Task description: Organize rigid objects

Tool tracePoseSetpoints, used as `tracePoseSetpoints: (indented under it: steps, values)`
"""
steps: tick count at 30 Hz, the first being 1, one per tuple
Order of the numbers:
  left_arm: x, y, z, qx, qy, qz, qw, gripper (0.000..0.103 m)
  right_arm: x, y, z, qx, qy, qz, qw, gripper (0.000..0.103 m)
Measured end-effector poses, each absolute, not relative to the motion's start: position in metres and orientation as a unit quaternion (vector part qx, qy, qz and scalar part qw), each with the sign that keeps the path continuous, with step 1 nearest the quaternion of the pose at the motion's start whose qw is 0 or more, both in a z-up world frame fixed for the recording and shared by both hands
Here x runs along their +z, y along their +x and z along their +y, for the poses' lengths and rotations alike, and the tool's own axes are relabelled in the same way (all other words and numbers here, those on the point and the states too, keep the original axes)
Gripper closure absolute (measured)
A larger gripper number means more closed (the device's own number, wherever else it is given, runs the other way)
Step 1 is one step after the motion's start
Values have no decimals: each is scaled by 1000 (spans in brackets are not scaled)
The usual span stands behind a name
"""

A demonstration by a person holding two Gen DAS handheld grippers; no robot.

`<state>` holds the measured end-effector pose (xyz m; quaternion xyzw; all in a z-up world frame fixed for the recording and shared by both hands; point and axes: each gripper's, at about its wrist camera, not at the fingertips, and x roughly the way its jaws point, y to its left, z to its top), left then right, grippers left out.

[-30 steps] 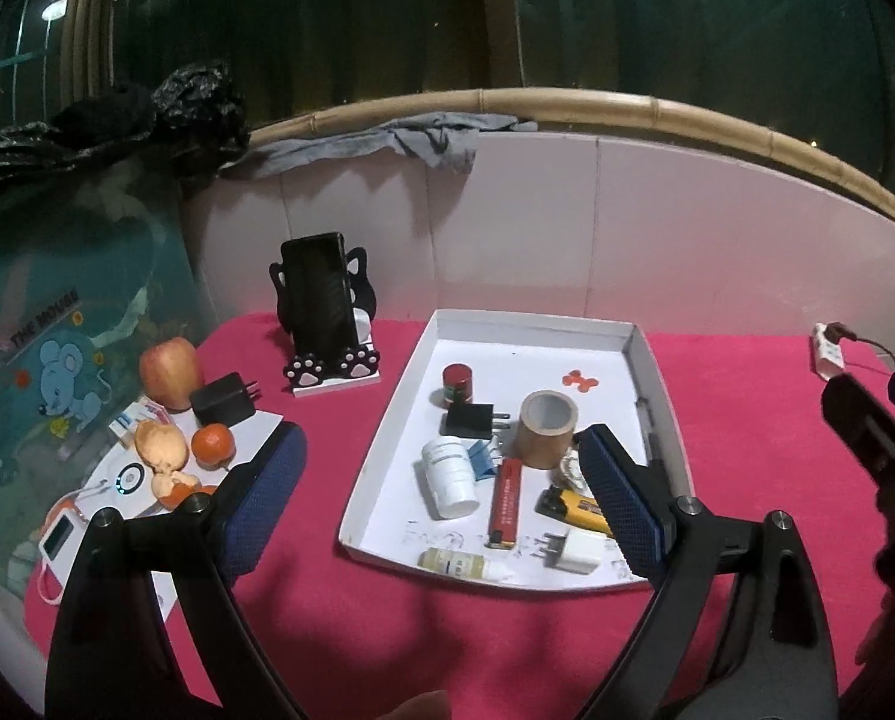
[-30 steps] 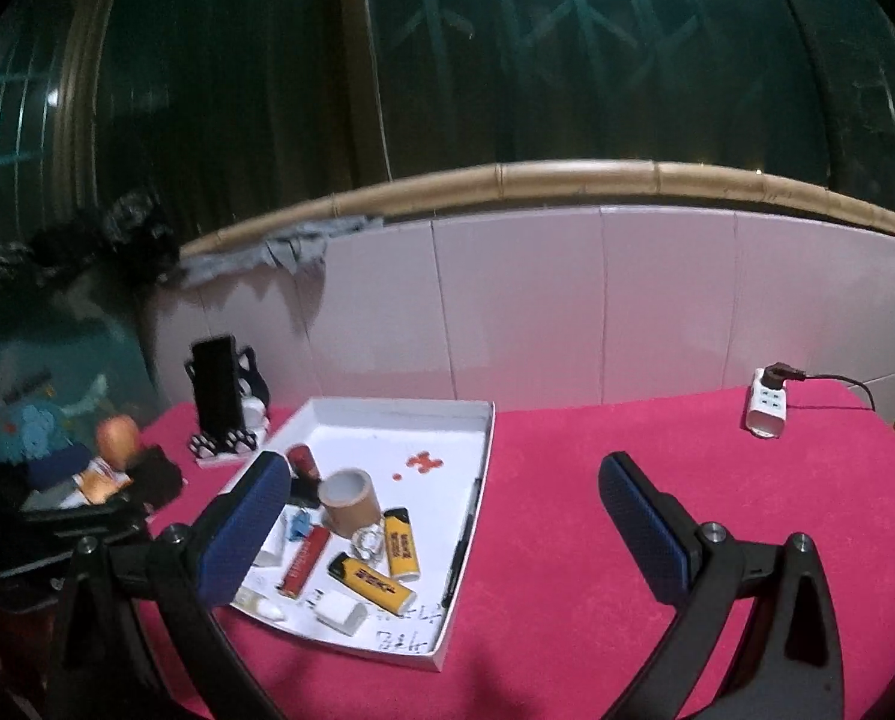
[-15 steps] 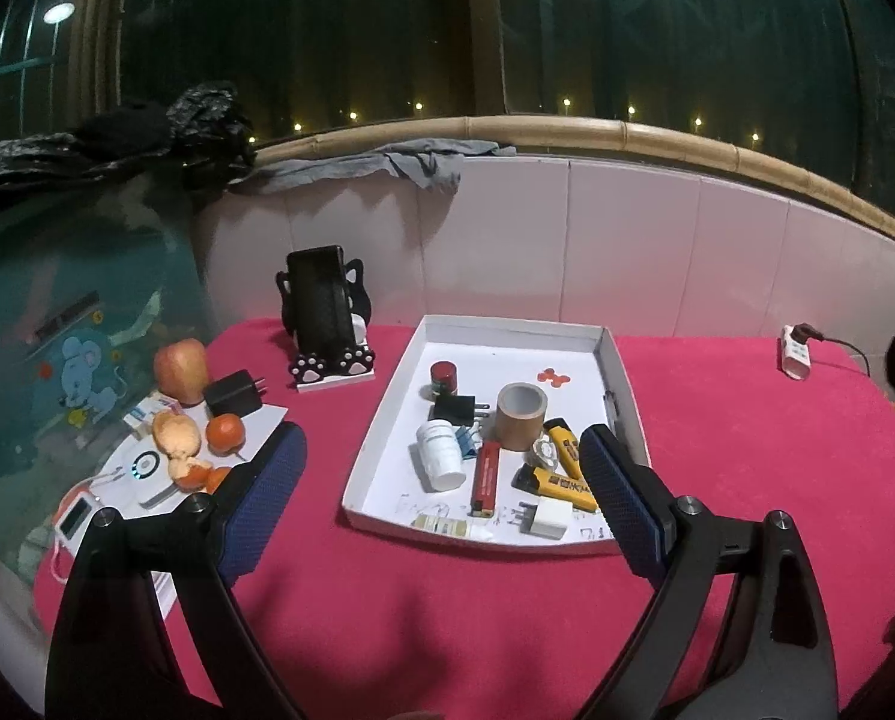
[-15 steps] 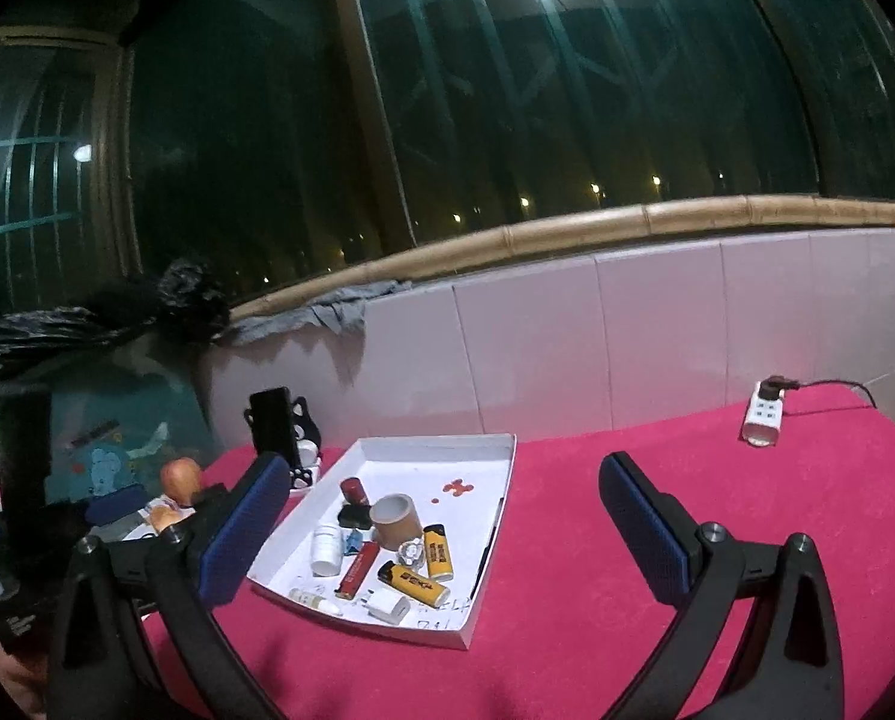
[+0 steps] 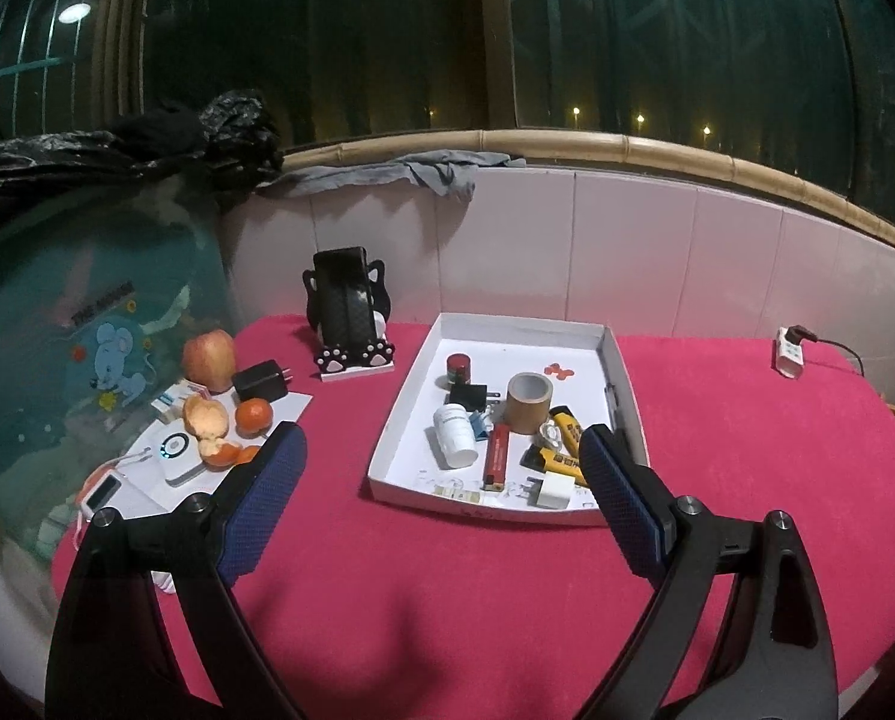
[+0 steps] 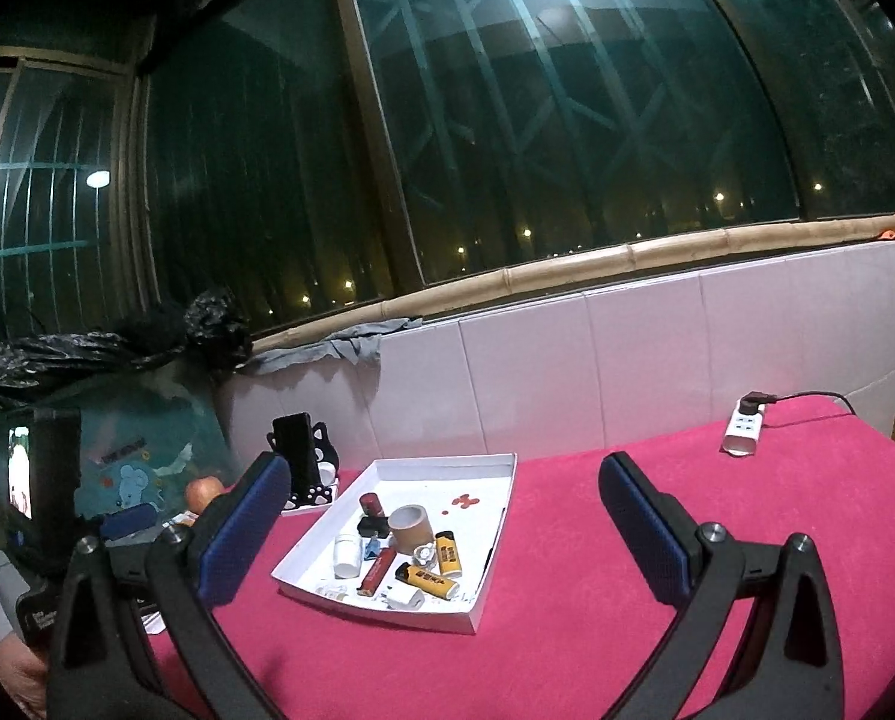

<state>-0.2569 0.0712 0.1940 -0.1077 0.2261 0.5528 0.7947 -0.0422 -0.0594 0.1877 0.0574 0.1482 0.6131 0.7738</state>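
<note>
Left wrist view: a red-covered surface [image 5: 447,588] spreads broad and bare in the near foreground and to the right, while a tiled wall [image 5: 627,252] closes off the far edge. Centre stage, a white tray [image 5: 405,414] holds the rigid objects: tape roll [image 5: 528,403], white bottle [image 5: 454,437], red lighter [image 5: 496,459], yellow lighters [image 5: 558,461]. Both the left hand-held gripper [image 5: 441,474] and right hand-held gripper [image 6: 441,507] hang wide and empty, short of the tray. The items lie crowded and touching, so a wide grab would likely nudge neighbours, and fruit [image 5: 207,354] clutter hems in the left side.
</note>
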Motion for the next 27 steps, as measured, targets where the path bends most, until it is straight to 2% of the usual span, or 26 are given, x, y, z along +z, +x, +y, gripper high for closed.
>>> tracePoseSetpoints:
  steps: [27]
  values:
    - [203,-262,51,553,-101,217,798,10,187,-46,-78,611,72,149,774,0]
